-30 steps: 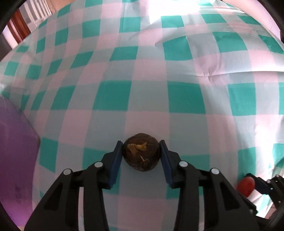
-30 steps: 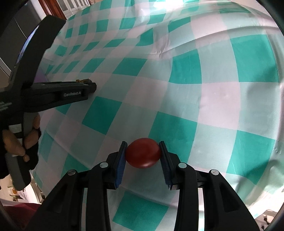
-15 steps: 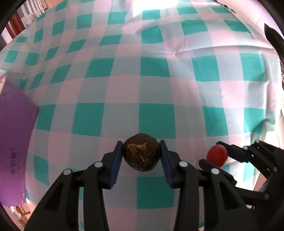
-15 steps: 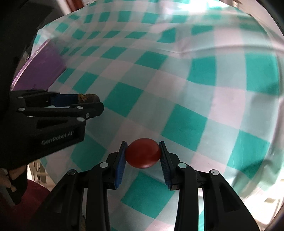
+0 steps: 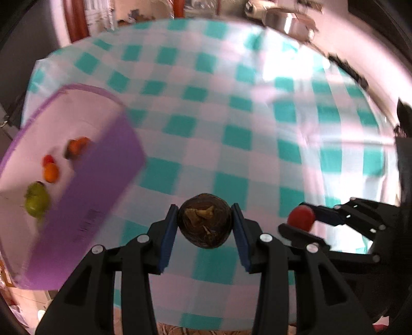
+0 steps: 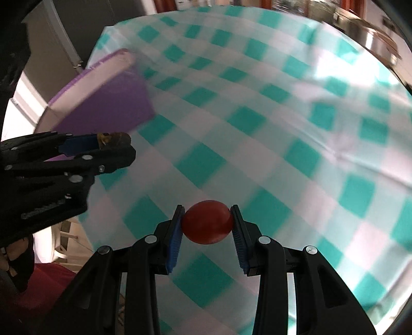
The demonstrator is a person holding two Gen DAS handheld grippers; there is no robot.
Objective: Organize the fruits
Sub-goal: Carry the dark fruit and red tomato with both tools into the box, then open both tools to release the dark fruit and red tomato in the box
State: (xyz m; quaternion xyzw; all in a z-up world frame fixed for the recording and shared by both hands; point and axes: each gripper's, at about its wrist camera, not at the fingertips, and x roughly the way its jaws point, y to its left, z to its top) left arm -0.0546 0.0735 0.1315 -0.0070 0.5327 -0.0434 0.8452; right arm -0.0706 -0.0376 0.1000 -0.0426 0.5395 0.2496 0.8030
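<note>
My left gripper (image 5: 205,223) is shut on a dark brown round fruit (image 5: 204,224) with yellowish scraps on top, held above the checked cloth. My right gripper (image 6: 206,223) is shut on a smooth red fruit (image 6: 206,222). Each gripper shows in the other's view: the red fruit (image 5: 301,219) at the right of the left wrist view, the brown fruit (image 6: 116,137) at the left of the right wrist view. A purple box (image 5: 103,180) stands at the left, holding a green fruit (image 5: 36,201), an orange fruit (image 5: 50,173) and other small red and orange fruits.
A green and white checked tablecloth (image 5: 231,134) covers the table, whose near edge shows at the bottom of both views. The purple box (image 6: 108,103) stands near the table's left edge. Metal pots (image 5: 285,20) and room furniture lie beyond the far edge. A person's hand (image 6: 7,260) holds the left gripper.
Both grippers have risen and swung left with their fruits still held. The purple box, only an edge before, now shows its inside with several fruits. The table's edges have come into view.
</note>
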